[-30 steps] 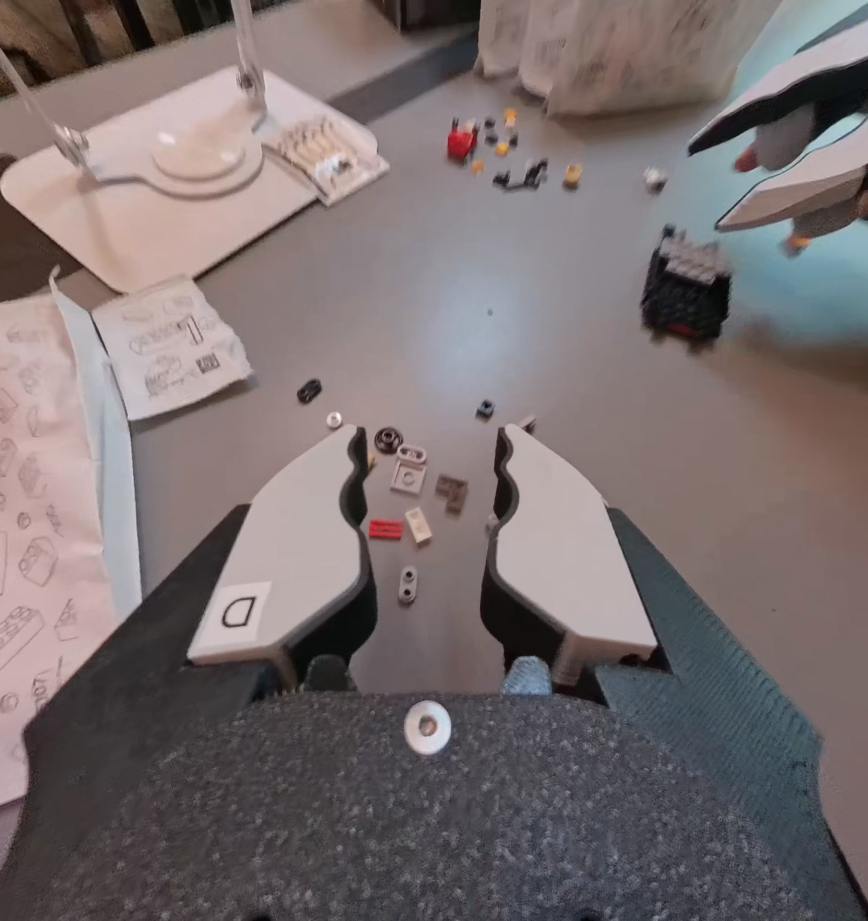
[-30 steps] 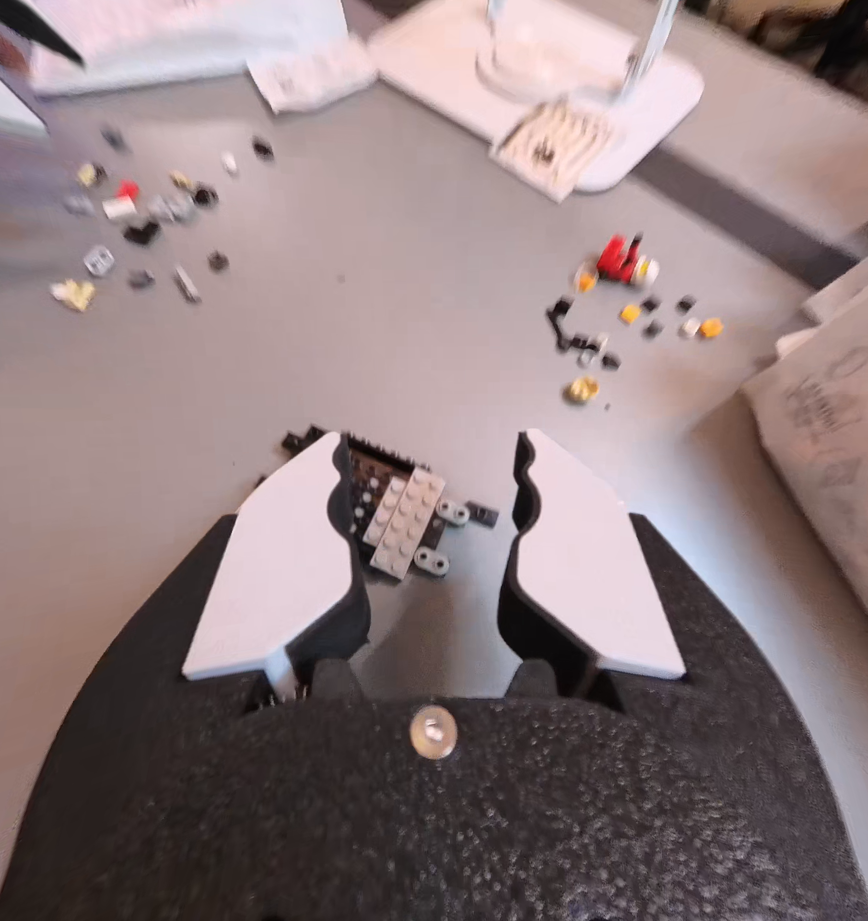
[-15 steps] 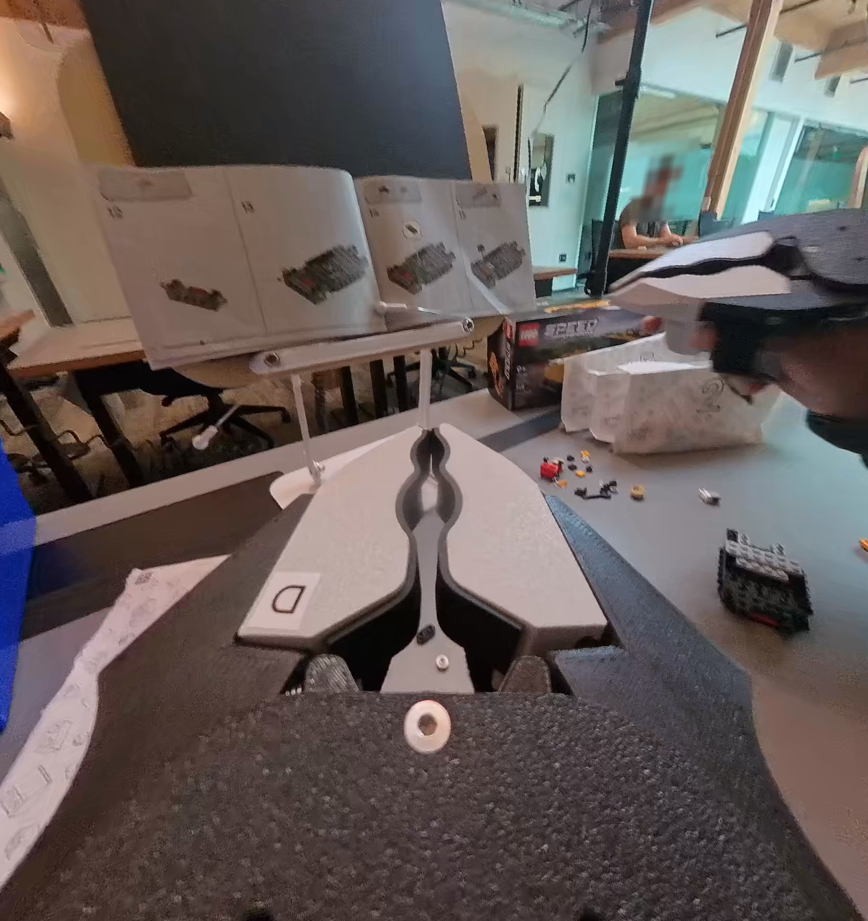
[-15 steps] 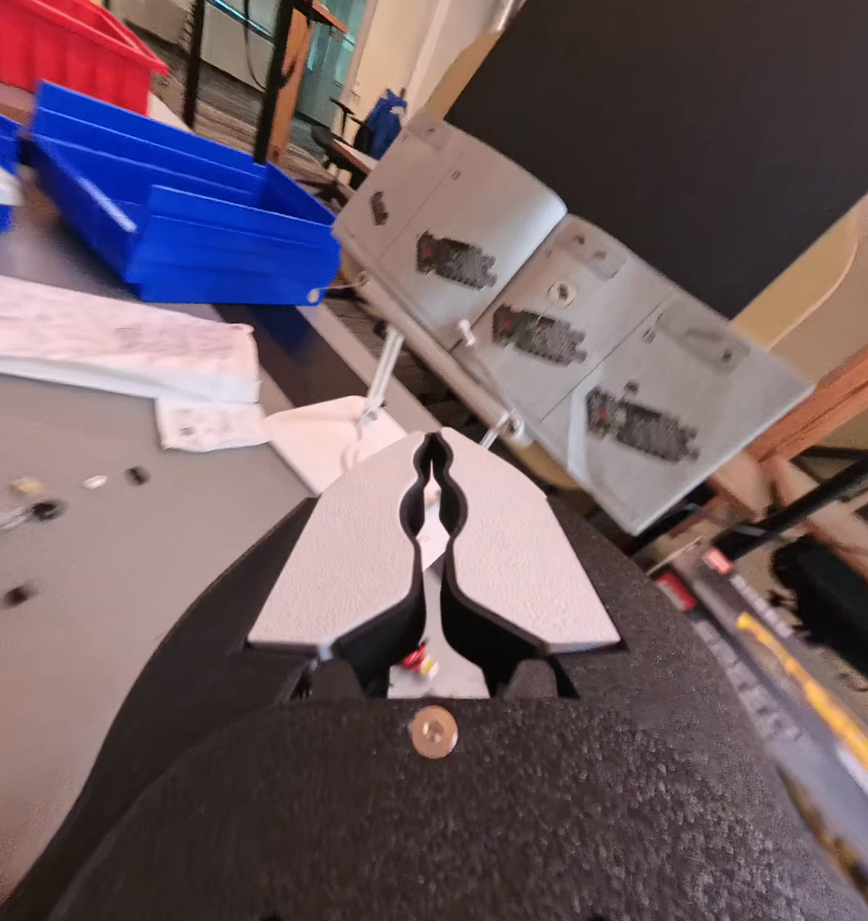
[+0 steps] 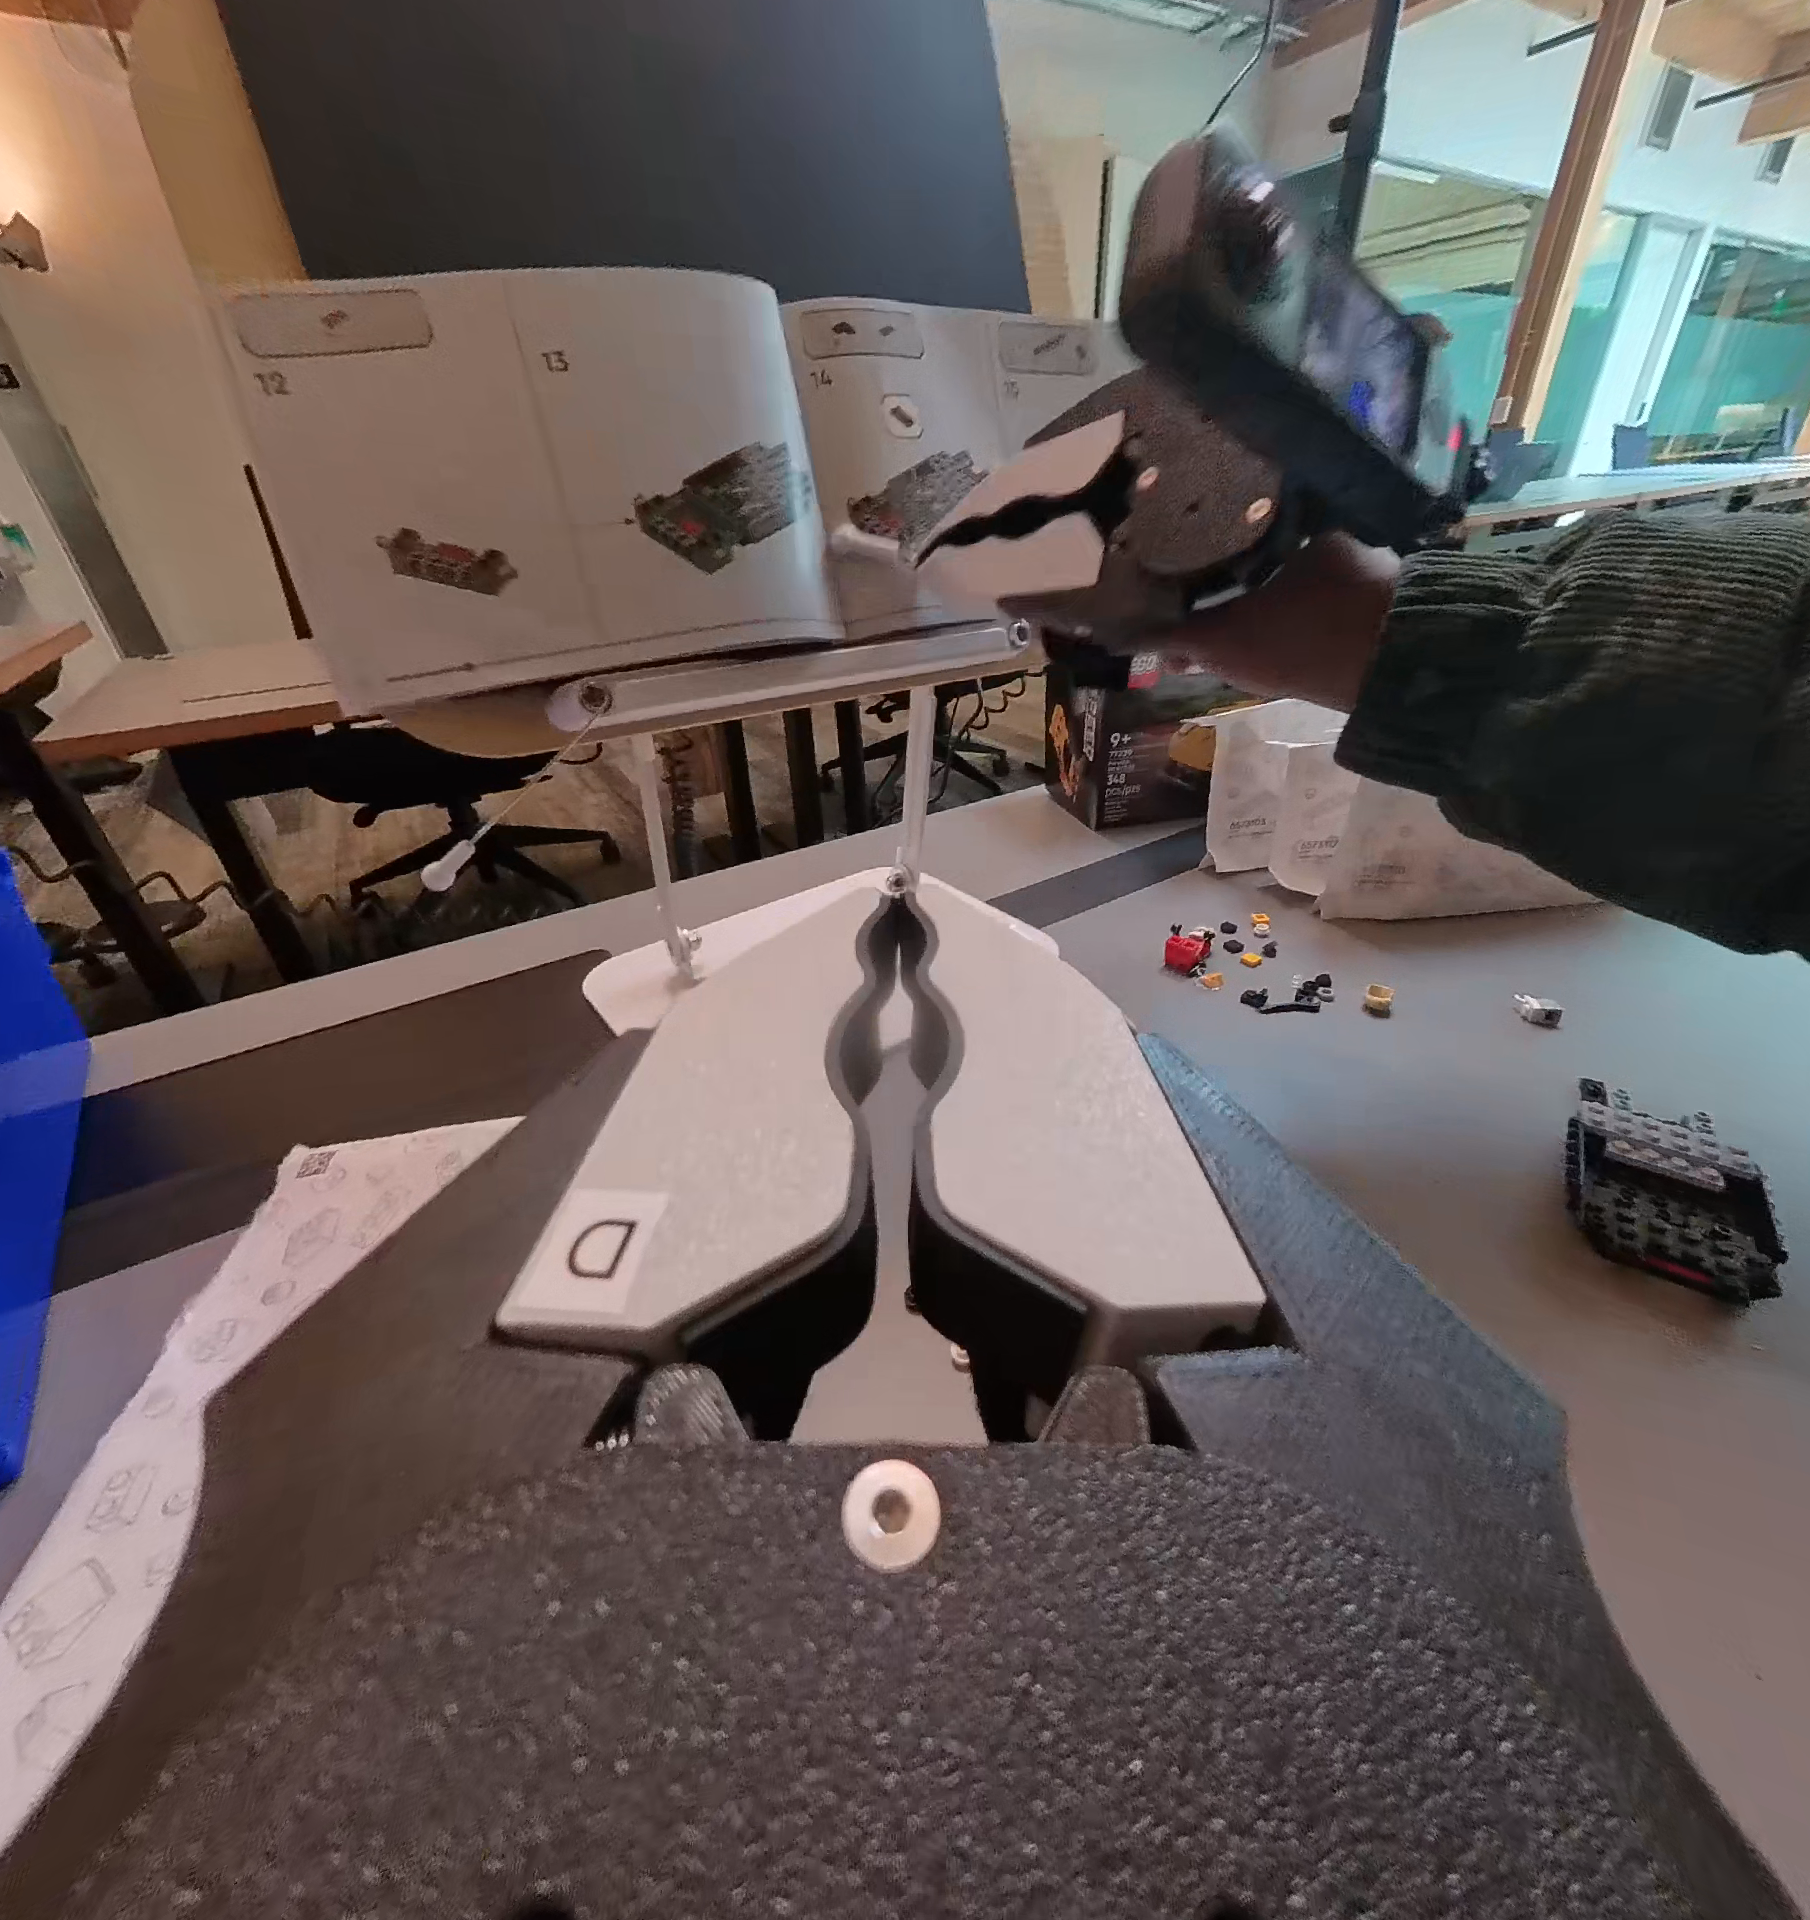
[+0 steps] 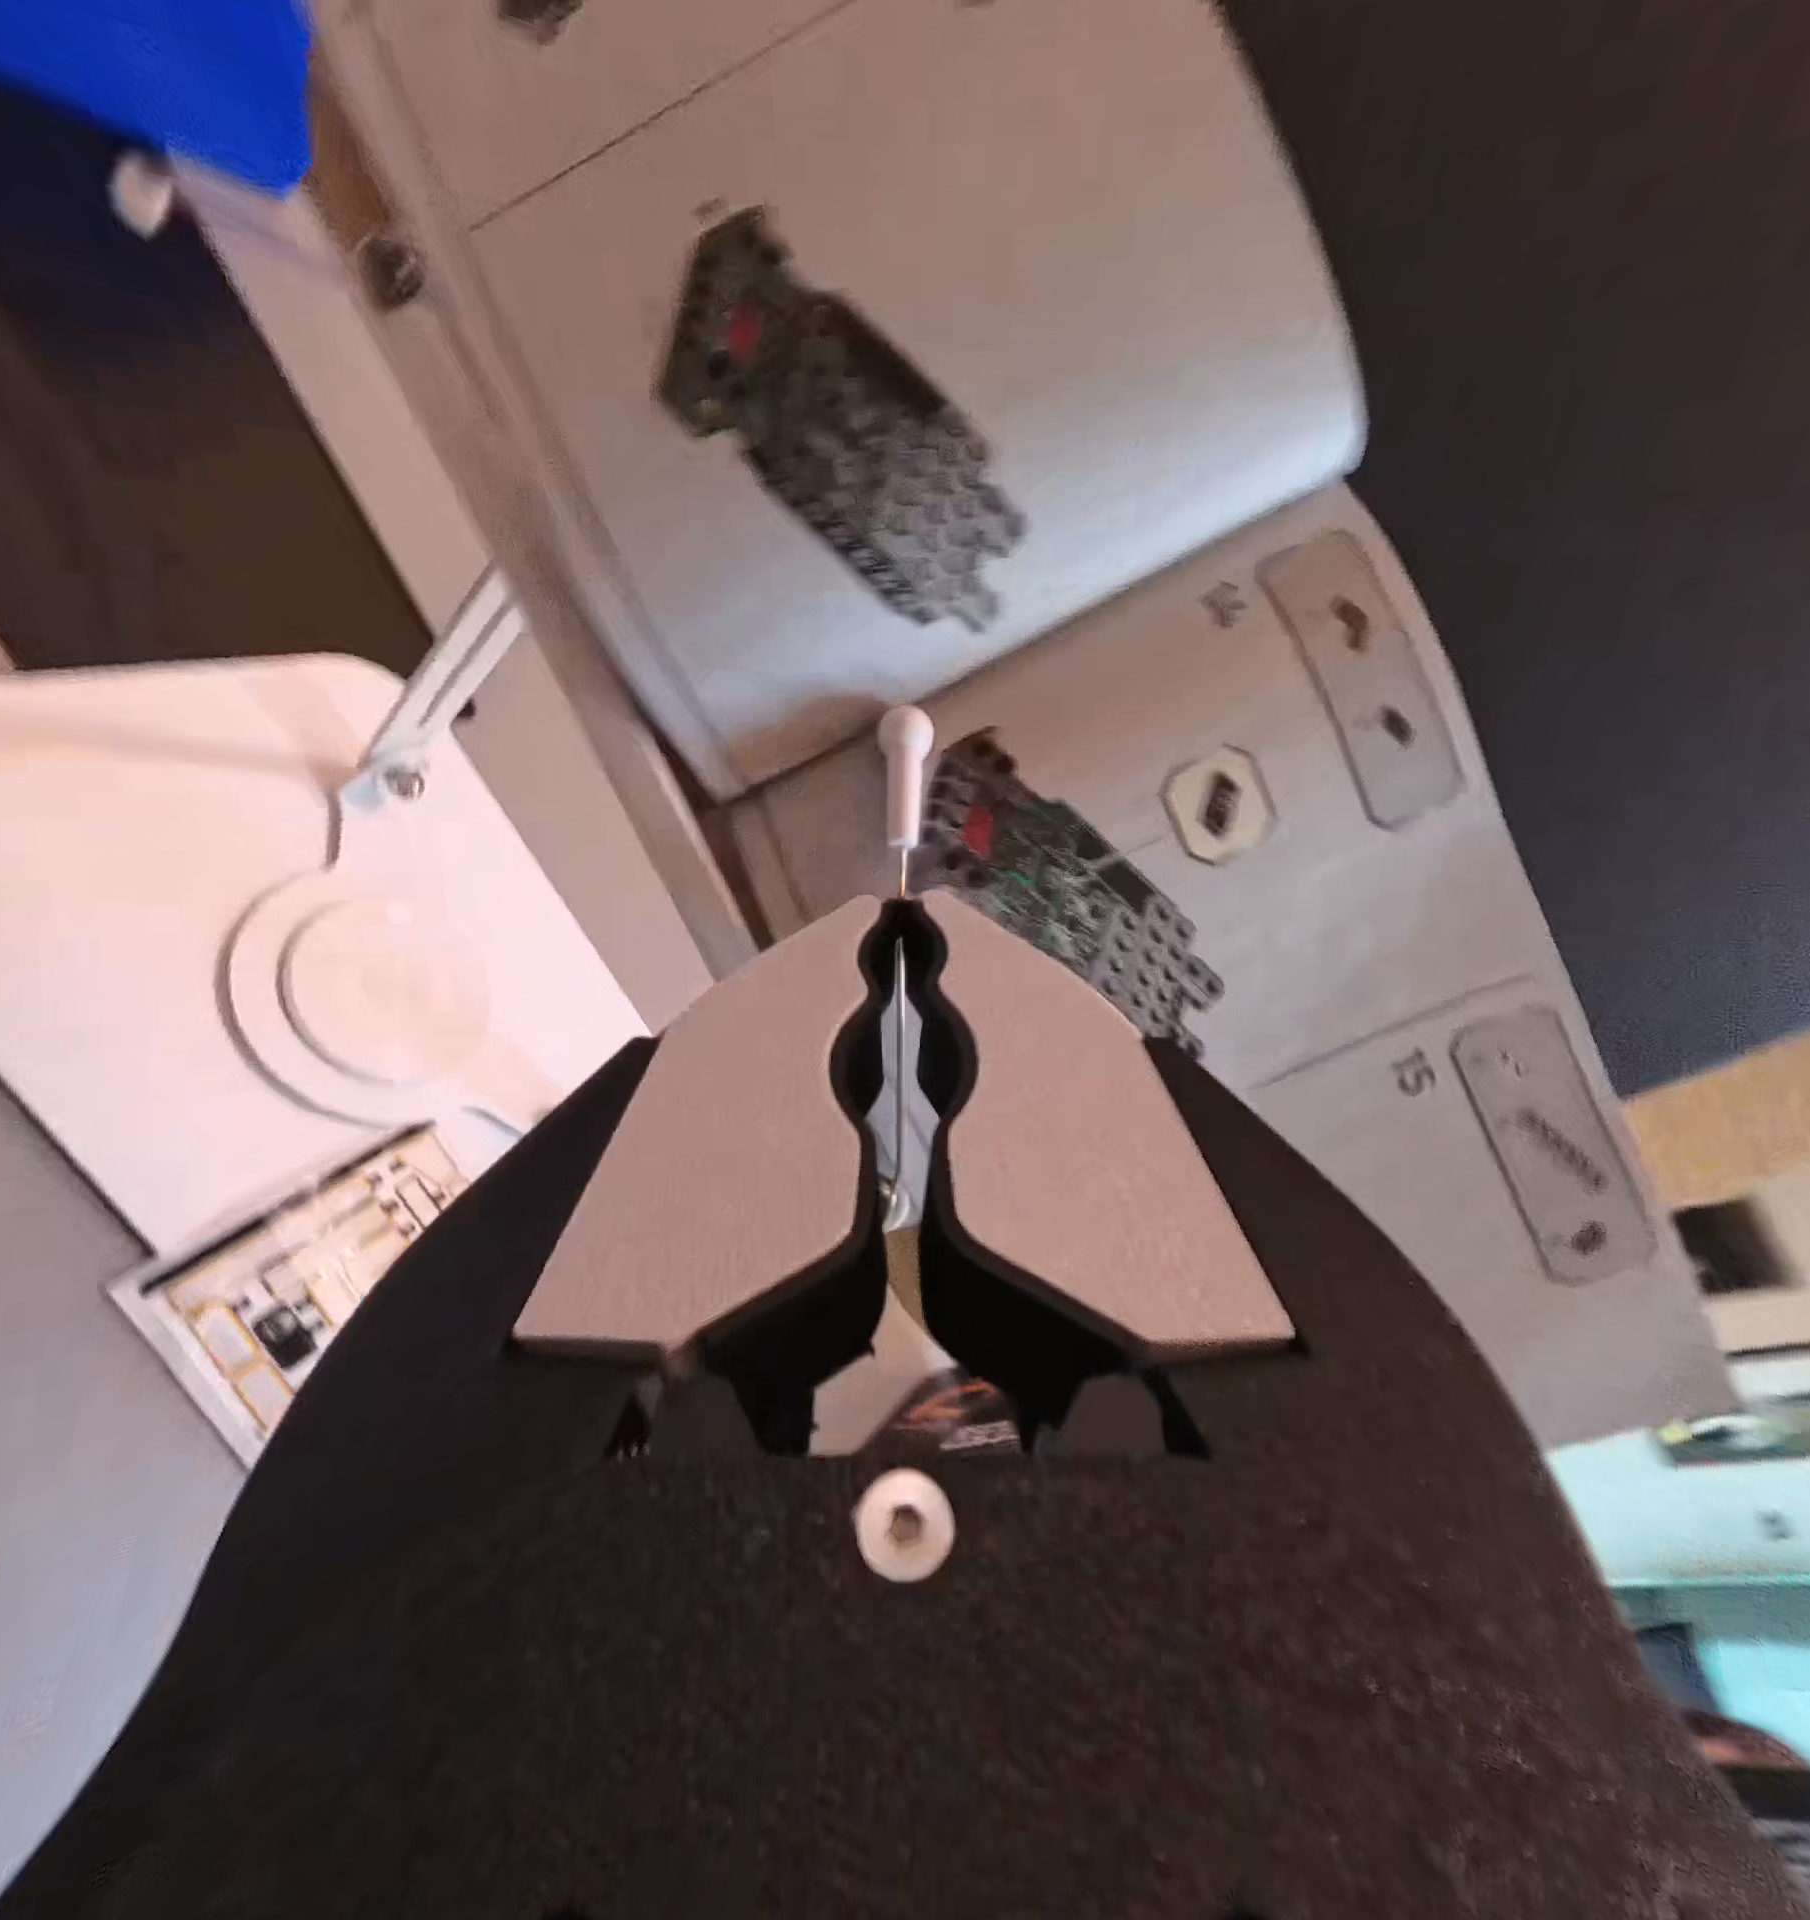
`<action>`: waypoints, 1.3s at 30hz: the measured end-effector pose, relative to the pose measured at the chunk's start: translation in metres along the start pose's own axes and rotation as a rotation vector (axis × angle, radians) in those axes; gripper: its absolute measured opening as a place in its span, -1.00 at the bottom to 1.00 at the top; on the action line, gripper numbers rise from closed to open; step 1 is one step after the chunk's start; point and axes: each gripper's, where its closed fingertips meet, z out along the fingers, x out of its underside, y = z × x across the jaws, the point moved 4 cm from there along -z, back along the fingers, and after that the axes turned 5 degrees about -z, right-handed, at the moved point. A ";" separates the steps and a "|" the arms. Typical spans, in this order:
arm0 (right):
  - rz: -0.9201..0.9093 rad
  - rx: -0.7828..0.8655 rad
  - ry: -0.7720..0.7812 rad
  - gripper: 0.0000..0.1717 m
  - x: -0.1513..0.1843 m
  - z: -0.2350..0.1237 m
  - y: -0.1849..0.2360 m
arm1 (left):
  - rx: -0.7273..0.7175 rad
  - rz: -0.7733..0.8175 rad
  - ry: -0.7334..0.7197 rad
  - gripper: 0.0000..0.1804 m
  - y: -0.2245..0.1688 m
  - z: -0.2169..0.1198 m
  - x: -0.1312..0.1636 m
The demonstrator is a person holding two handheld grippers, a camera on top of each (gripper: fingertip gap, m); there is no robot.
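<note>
My right tool (image 6: 899,906) is clenched on the thin wire page-holder arm (image 6: 896,997) of the white book stand (image 5: 776,686), its tips pinching the wire just below the white bulb tip (image 6: 901,769). That wire runs up between the fingers and lies across the open instruction booklet (image 6: 880,364) propped on the stand at the far side of the table (image 5: 1400,1091). I judge the wire springy and thin — slippery in a flat pinch, best gripped near the bulb, where it cannot slide out. The booklet's pages look light and floppy, easily creased.

My left tool (image 5: 899,909) is clenched shut with nothing between its tips, held over the near table short of the stand's base. To the right lie a small black brick assembly (image 5: 1670,1205) and, farther off, loose small bricks (image 5: 1254,961) — light, rigid pieces.
</note>
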 end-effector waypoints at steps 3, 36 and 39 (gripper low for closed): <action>0.248 0.096 -0.049 -1.00 0.013 -0.009 -0.025 | -0.006 0.000 0.013 -1.00 0.001 0.001 0.003; 1.671 0.024 -0.219 -0.83 0.105 -0.036 0.002 | 0.054 -0.052 0.098 -0.98 -0.009 0.011 0.022; 1.430 0.165 -0.219 -0.70 0.099 -0.061 -0.009 | 0.056 -0.066 0.098 -0.98 -0.007 0.011 0.023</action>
